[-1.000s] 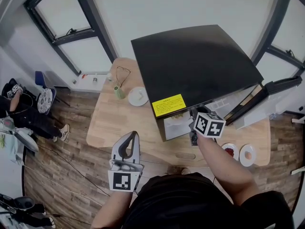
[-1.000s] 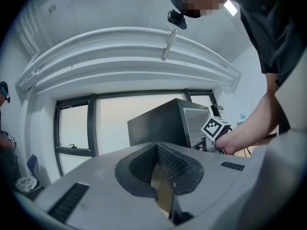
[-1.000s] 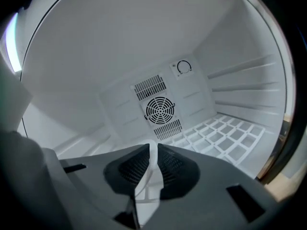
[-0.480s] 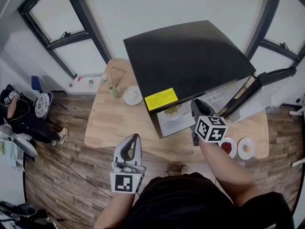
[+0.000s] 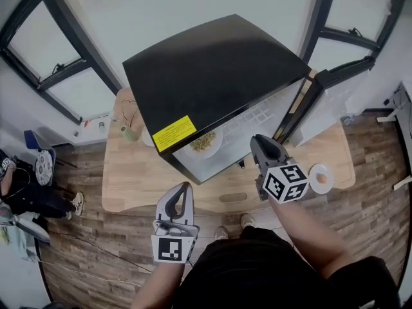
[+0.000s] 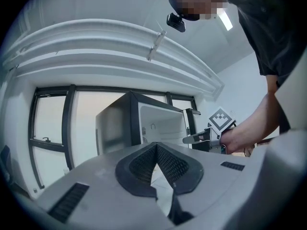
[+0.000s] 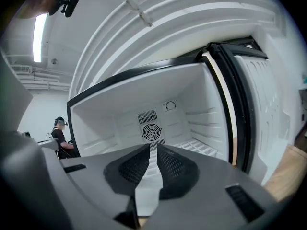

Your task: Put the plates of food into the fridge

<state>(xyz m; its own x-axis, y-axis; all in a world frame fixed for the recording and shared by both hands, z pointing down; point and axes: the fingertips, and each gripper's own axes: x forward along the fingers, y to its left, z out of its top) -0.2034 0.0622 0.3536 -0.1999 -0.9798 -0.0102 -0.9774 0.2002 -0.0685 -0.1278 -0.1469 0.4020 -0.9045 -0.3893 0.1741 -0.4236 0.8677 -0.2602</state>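
The black fridge (image 5: 212,69) stands on the wooden table (image 5: 129,179) with its door (image 5: 322,102) swung open to the right. A plate of green food (image 5: 205,140) rests inside on the white floor of the fridge. A small plate with one pale piece of food (image 5: 320,177) lies on the table at the right. My right gripper (image 5: 257,140) hovers just in front of the opening, jaws a narrow slit apart and empty. It faces the bare white interior (image 7: 144,104). My left gripper (image 5: 183,187) is held off the table's front edge, shut and empty.
A green vase with a wire loop (image 5: 129,132) stands left of the fridge, next to a plate half hidden by it (image 5: 147,138). The open door (image 7: 259,95) stands close on the right. A person (image 5: 13,185) sits at the far left on the wooden floor.
My right gripper has drawn back out of the fridge towards me. The green food plate now shows inside the fridge. The left gripper has stayed where it was.
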